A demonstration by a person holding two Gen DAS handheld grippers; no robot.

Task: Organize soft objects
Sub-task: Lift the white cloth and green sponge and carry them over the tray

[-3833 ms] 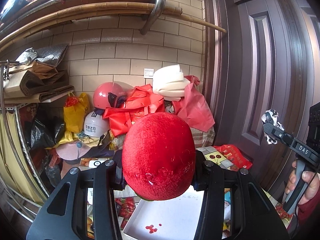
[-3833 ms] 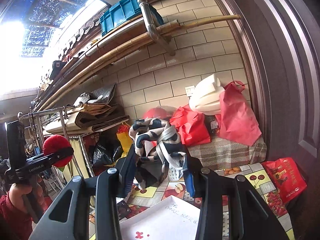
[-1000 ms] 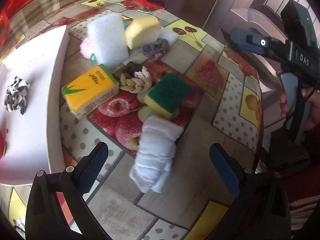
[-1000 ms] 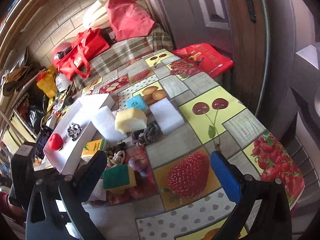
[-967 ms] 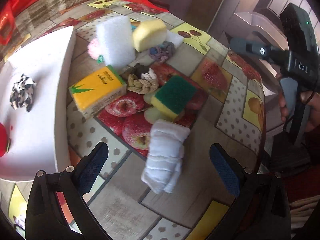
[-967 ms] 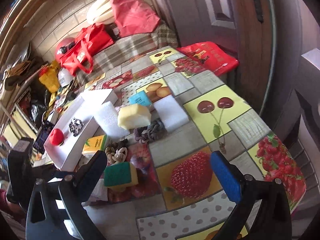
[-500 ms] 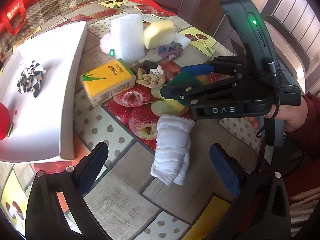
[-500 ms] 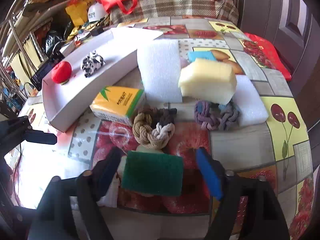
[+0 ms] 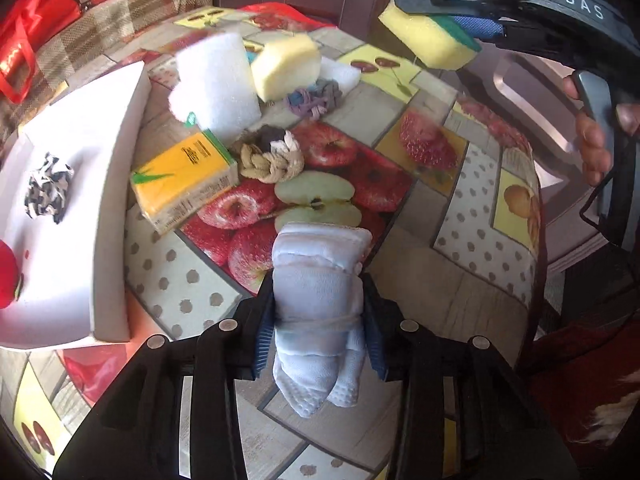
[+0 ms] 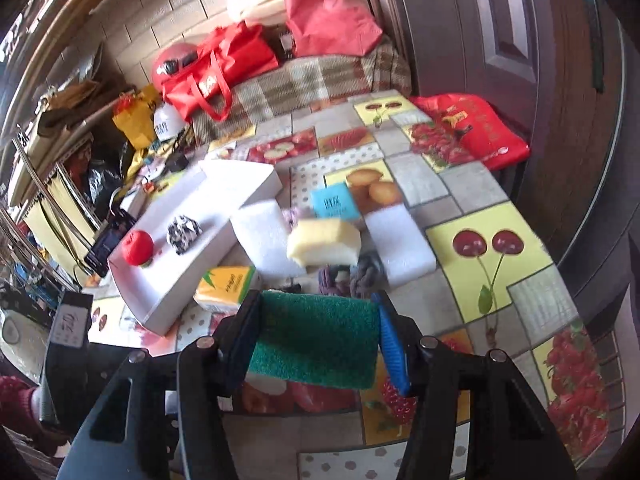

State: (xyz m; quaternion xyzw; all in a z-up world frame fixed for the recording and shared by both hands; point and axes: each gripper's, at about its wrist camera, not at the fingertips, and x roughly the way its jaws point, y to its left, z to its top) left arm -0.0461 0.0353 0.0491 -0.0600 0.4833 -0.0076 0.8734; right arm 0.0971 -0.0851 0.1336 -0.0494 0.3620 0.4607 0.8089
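My left gripper (image 9: 319,314) is shut on a white rolled cloth (image 9: 320,280) that lies on the fruit-print table near its front edge. My right gripper (image 10: 316,340) is shut on a green-and-yellow sponge (image 10: 316,336) and holds it in the air above the table. In the left wrist view that sponge (image 9: 430,40) hangs at the upper right. A white tray (image 9: 116,184) at the left holds a red ball (image 10: 137,247) and a black-and-white cloth (image 9: 48,190).
Loose on the table are a yellow tissue pack (image 9: 184,176), a tan braided rope (image 9: 272,160), a white foam block (image 9: 216,84), a yellow sponge (image 9: 286,66), a purple-grey braid (image 9: 314,98) and a blue pack (image 10: 335,200). Red bags (image 10: 224,60) sit behind.
My left gripper came down and shut on the white rolled cloth. My right gripper shut on the green-and-yellow sponge and lifted it off the table.
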